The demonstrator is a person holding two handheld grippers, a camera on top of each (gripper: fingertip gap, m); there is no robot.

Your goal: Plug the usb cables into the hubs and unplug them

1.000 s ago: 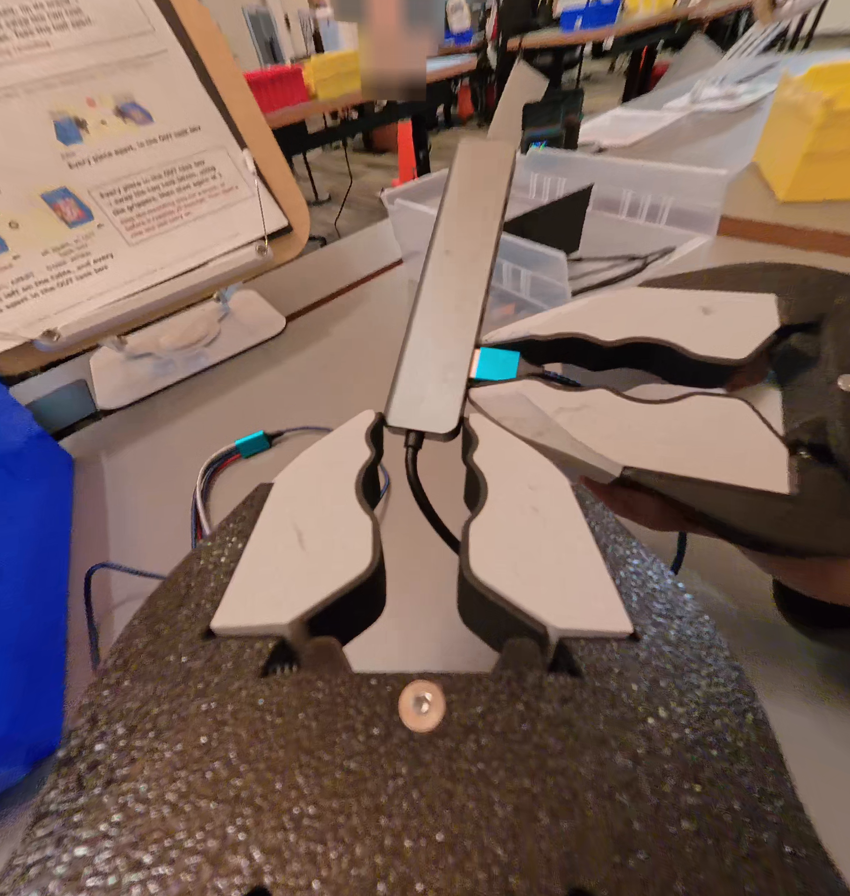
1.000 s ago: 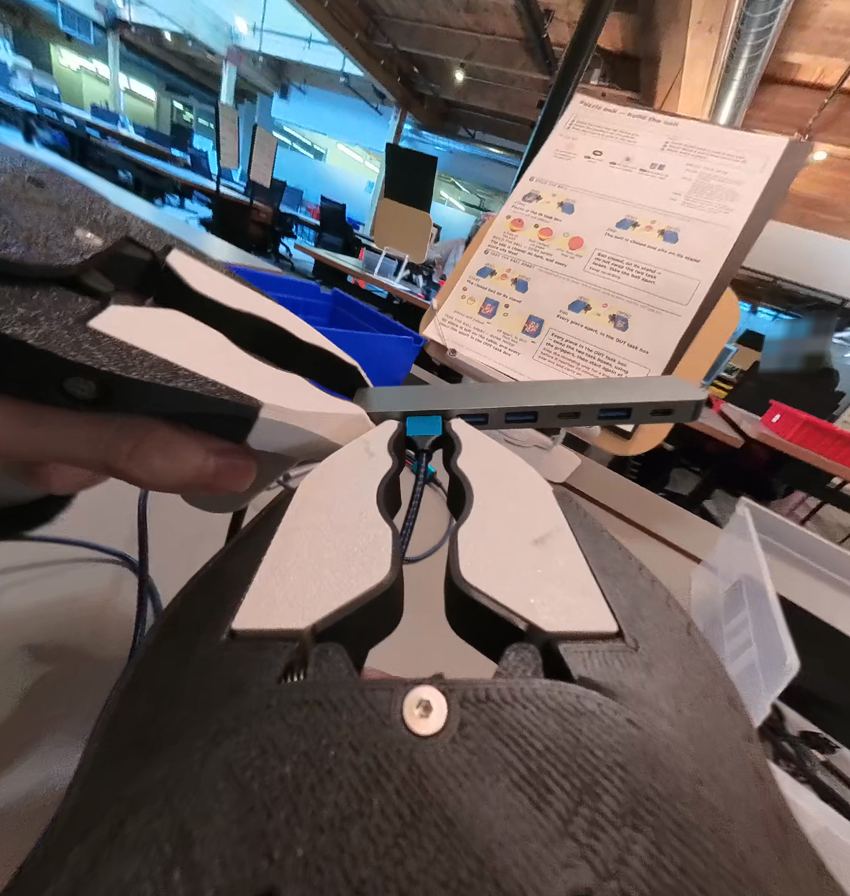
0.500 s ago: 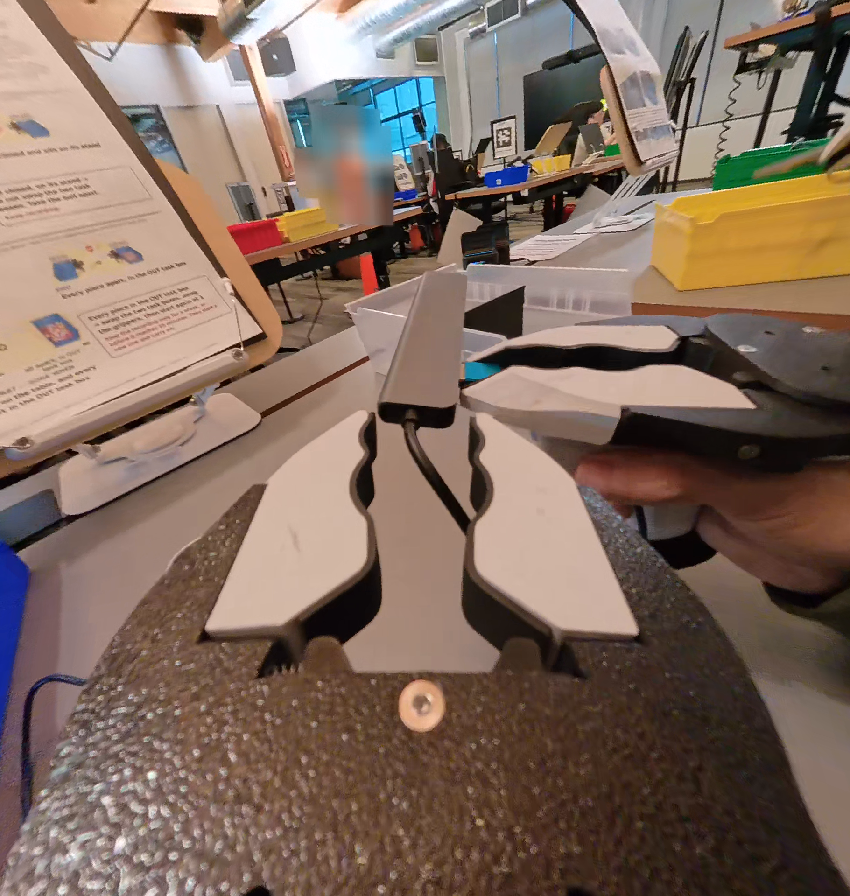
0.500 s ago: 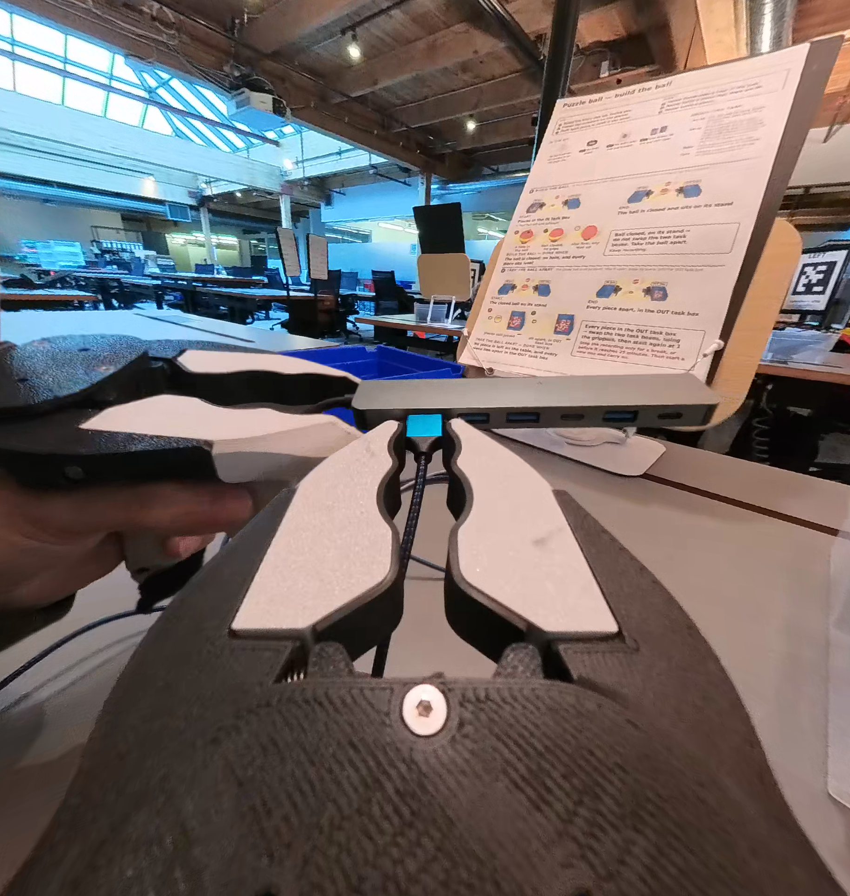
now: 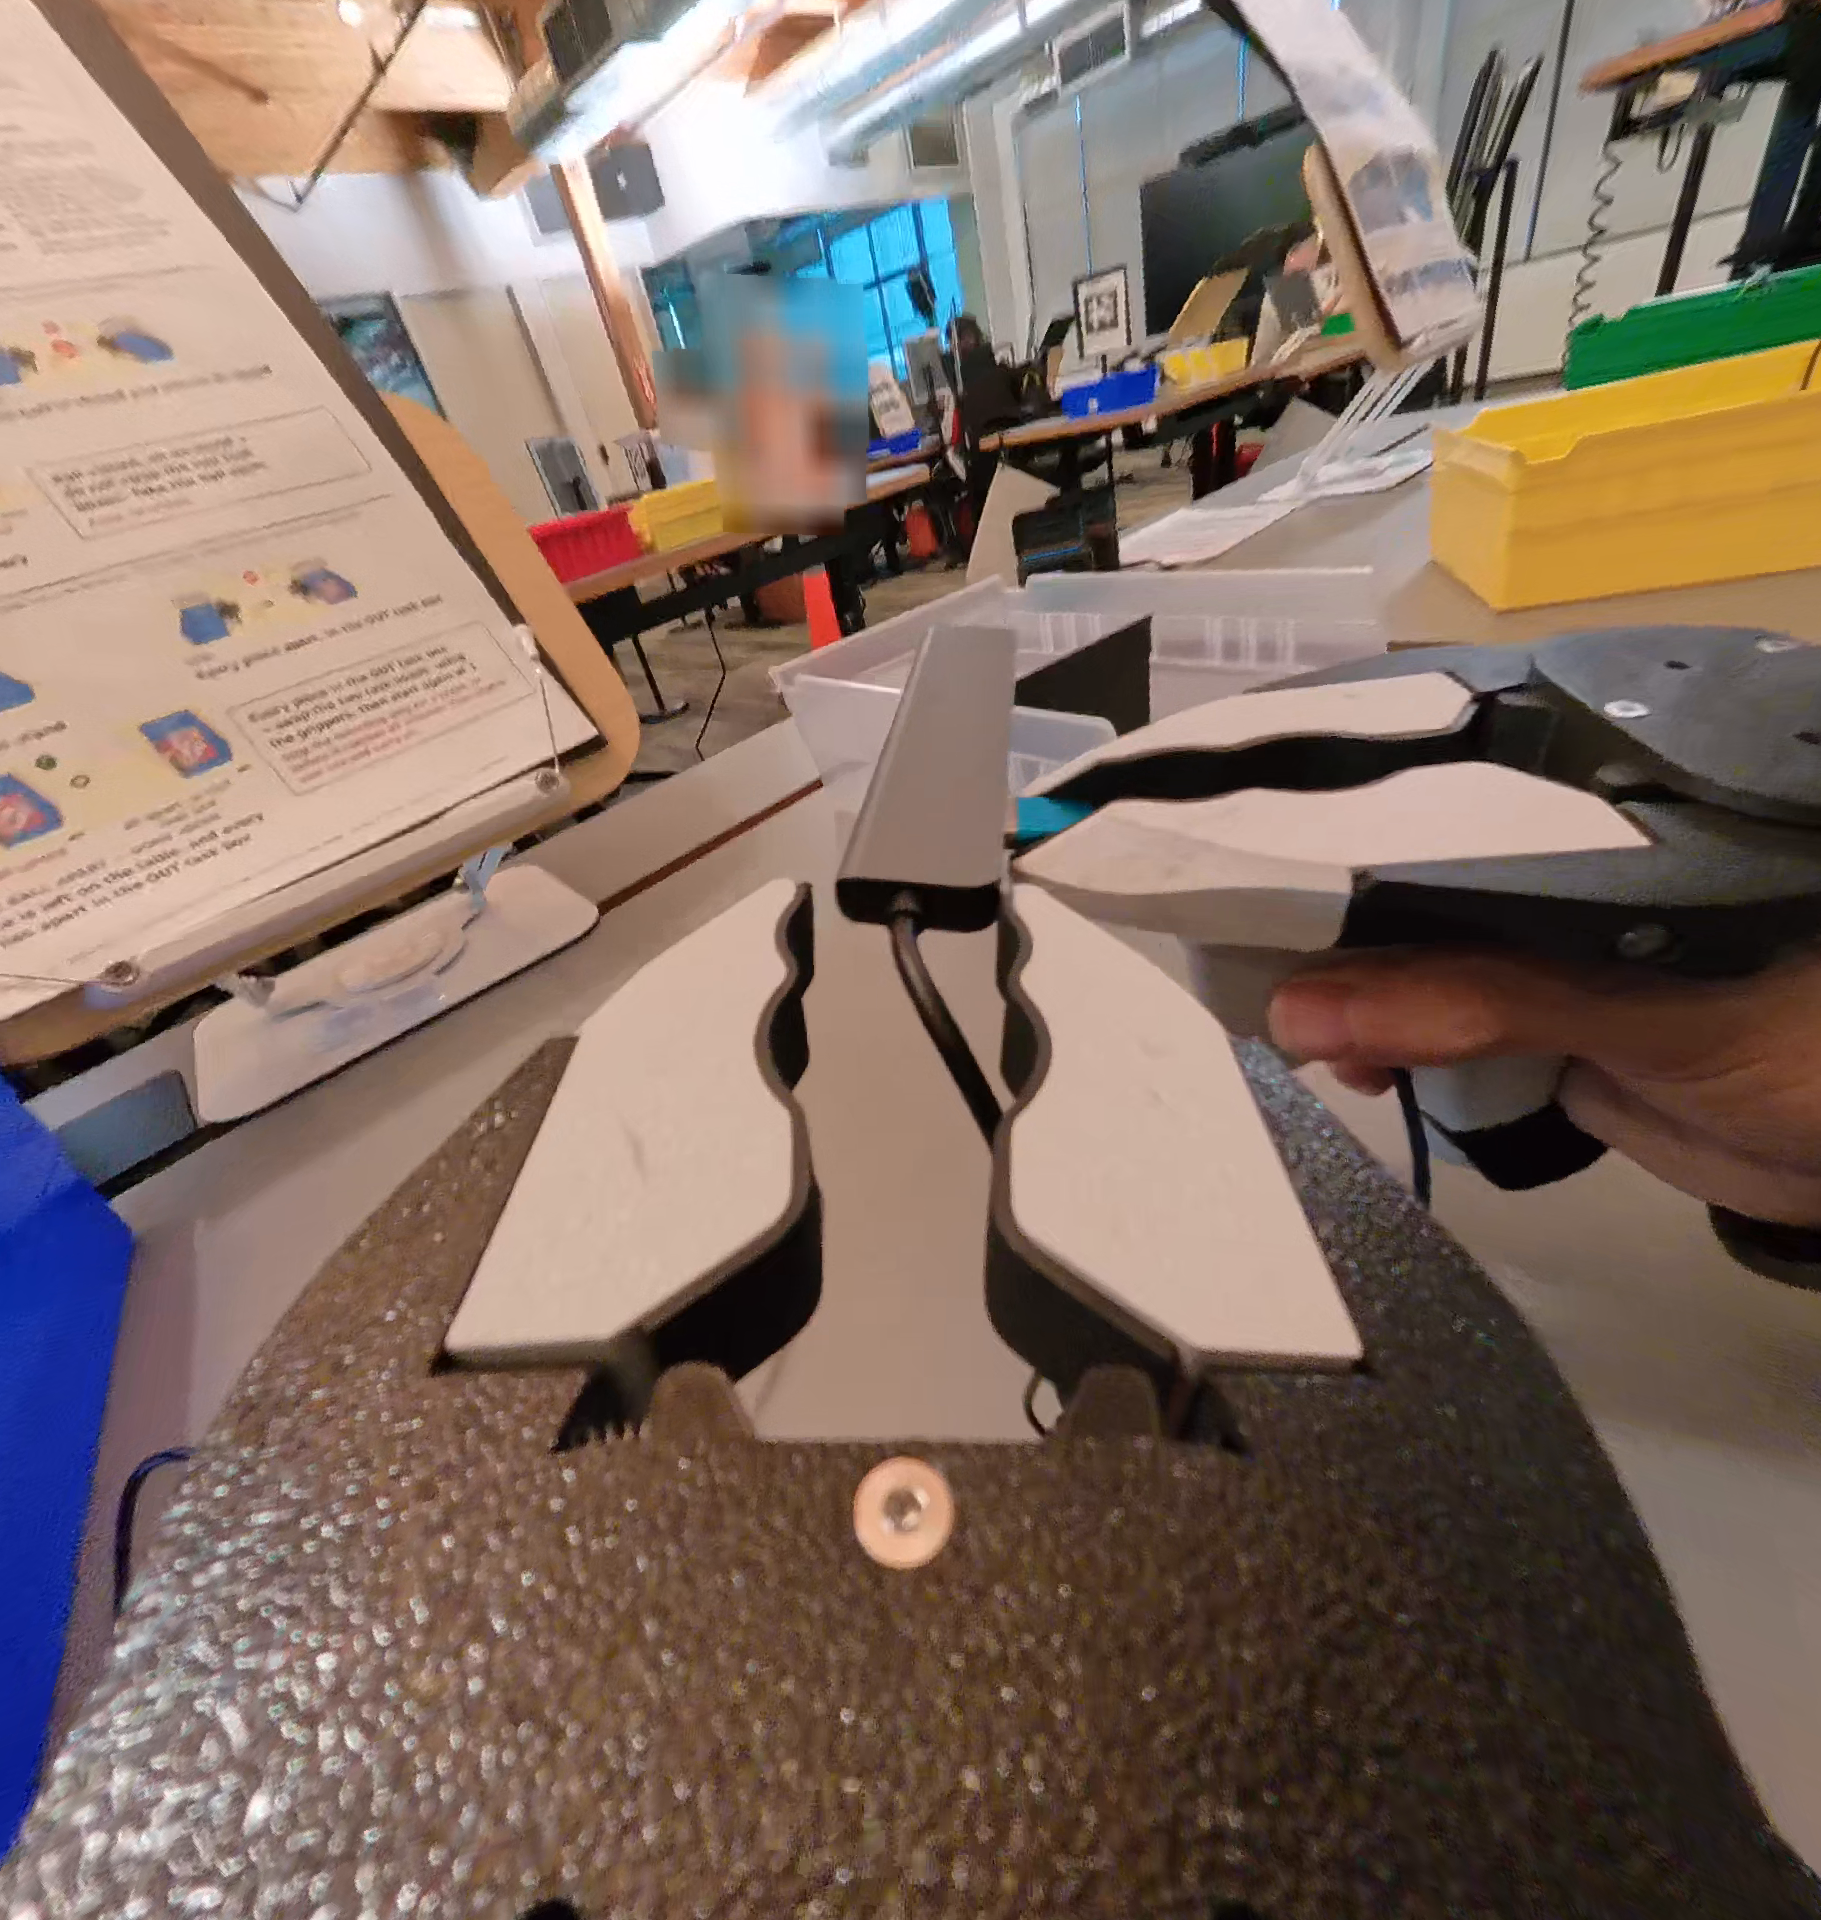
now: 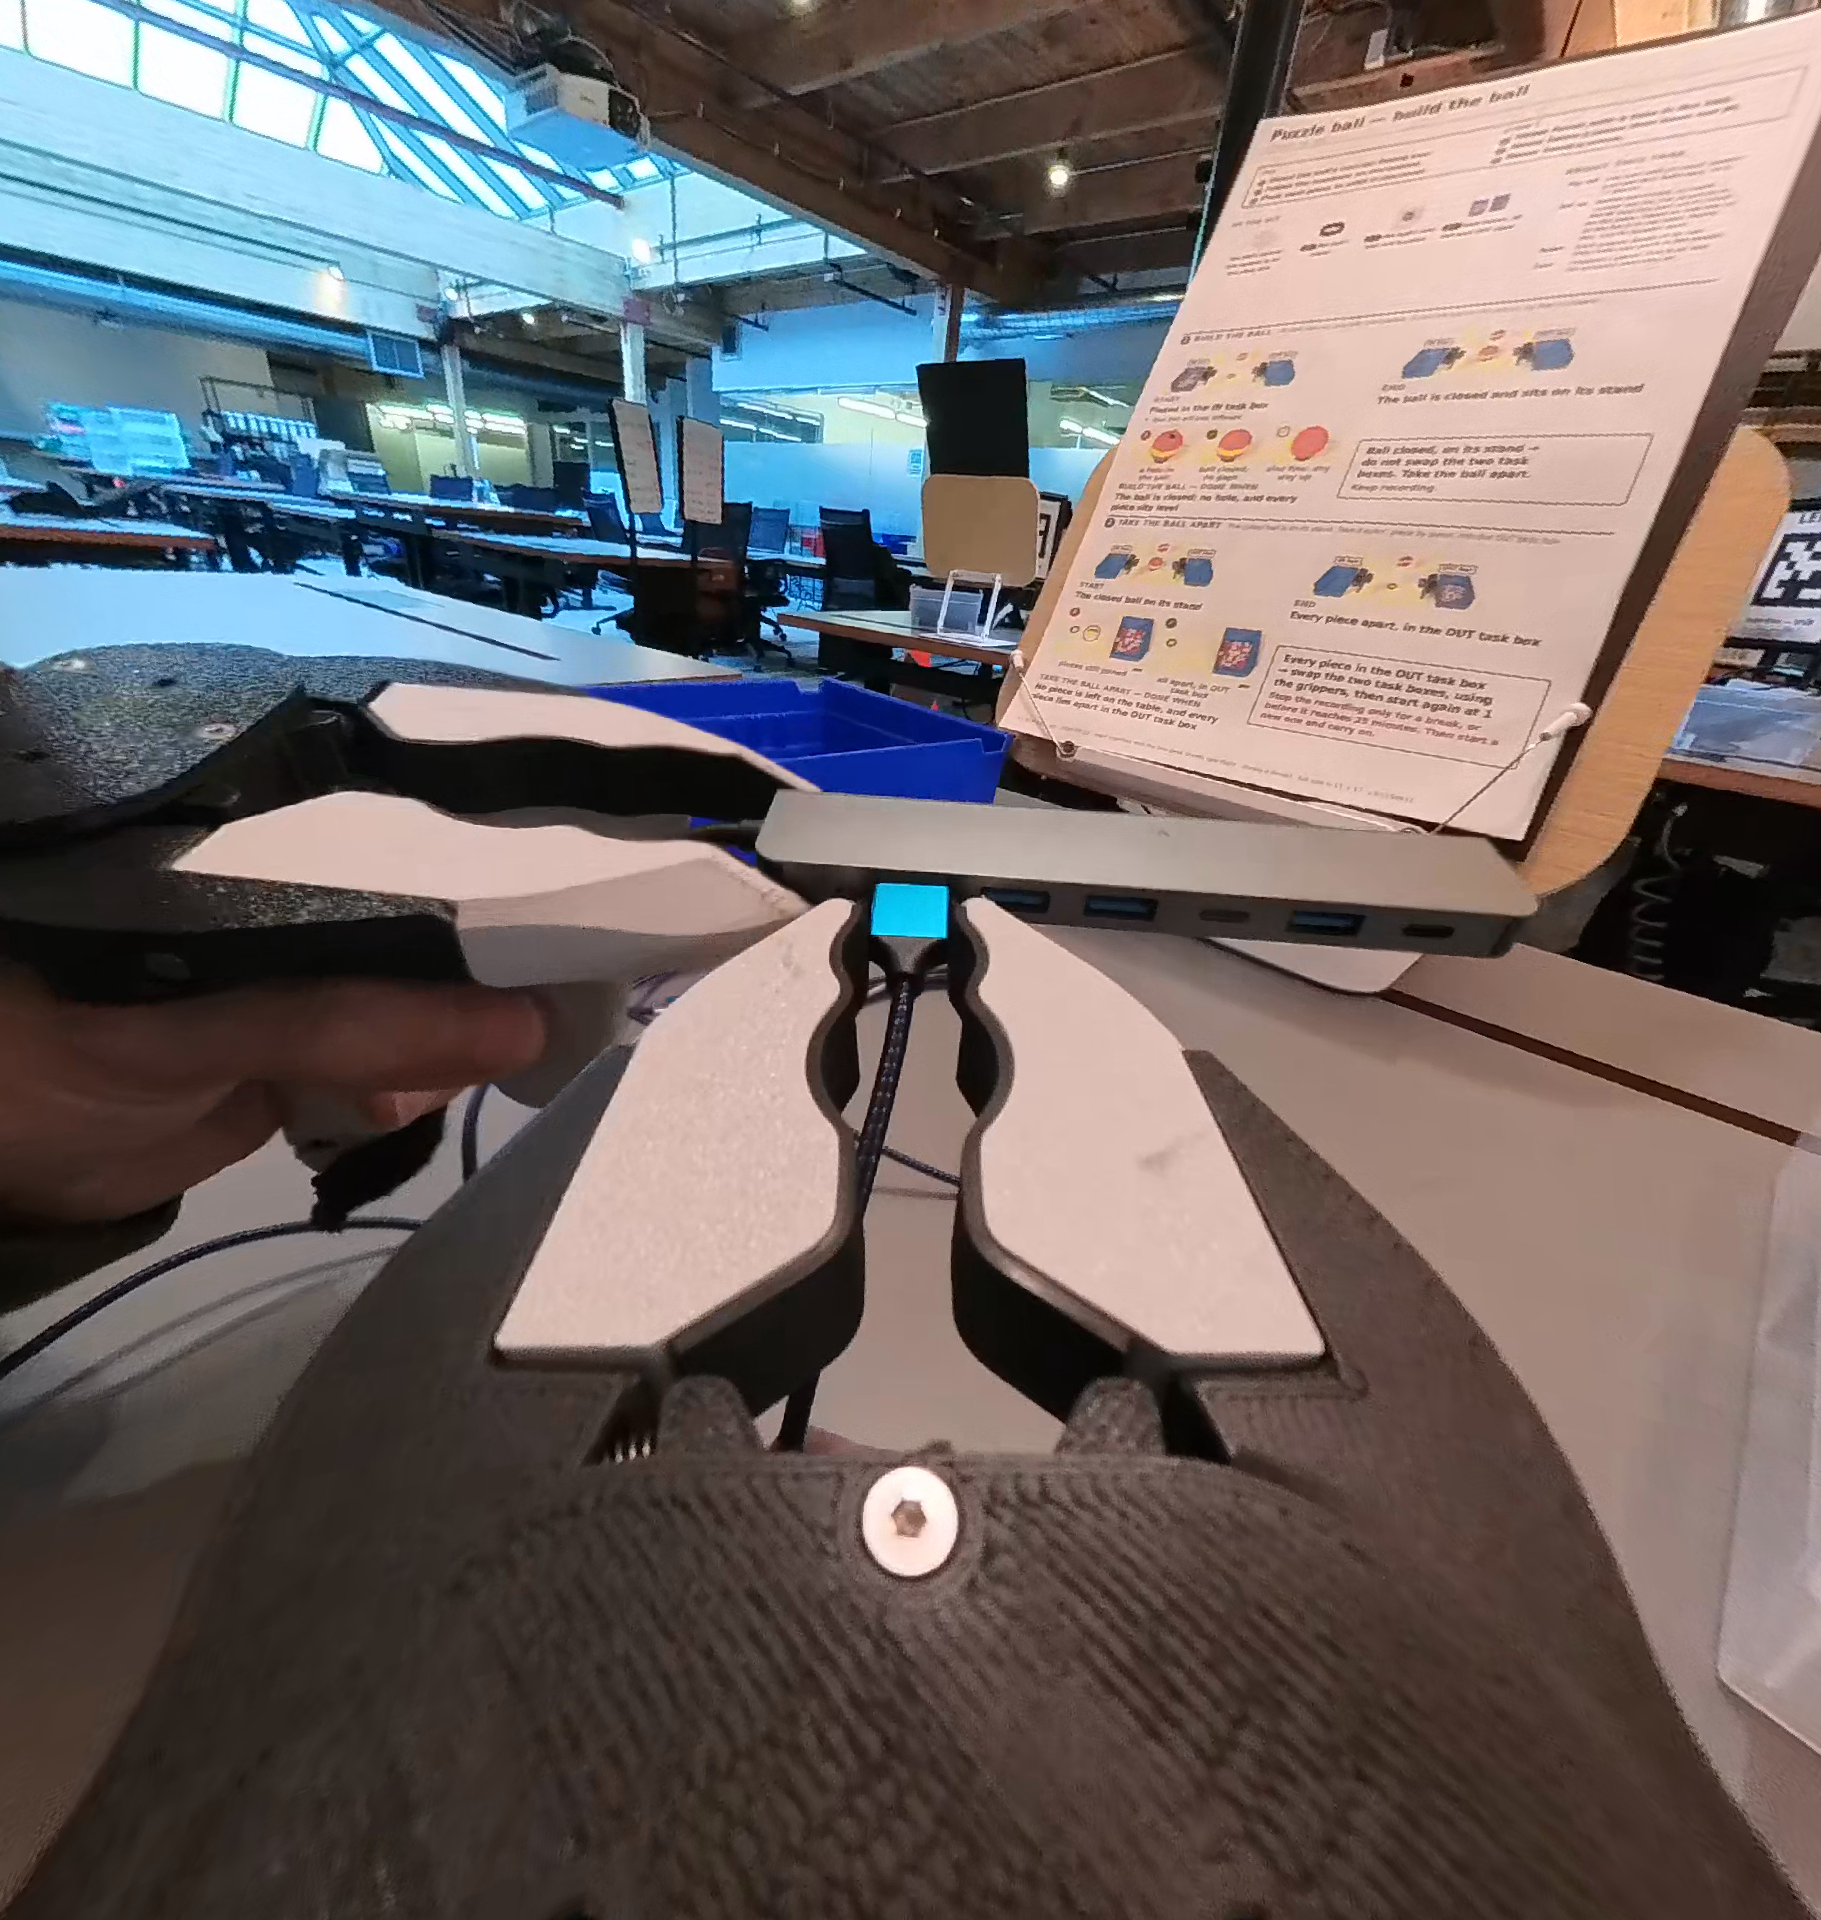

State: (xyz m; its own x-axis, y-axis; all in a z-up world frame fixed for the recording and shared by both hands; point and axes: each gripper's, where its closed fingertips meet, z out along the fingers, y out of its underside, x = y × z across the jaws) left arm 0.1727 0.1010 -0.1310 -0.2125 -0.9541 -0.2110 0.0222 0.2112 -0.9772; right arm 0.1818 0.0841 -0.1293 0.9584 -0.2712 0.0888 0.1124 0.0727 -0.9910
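A grey USB hub is held above the table by its cable end in my left gripper, which is shut on it. The hub's black lead runs back between the fingers. My right gripper is shut on a teal USB plug, whose front sits against the hub's first side port. Its braided cable trails down between the fingers. In the left wrist view the right gripper comes in from the right with the plug. The left gripper shows at the left of the right wrist view.
A printed sheet on a wooden stand stands at the table's back and also shows in the right wrist view. A blue bin sits behind the hub. A clear plastic box and a yellow bin lie beyond. The grippers are tip to tip, or close to it.
Both grippers have risen and tilted up together, with the hub and plug still held. The plug has stayed at the same side port. The loose teal plug on the table has left view.
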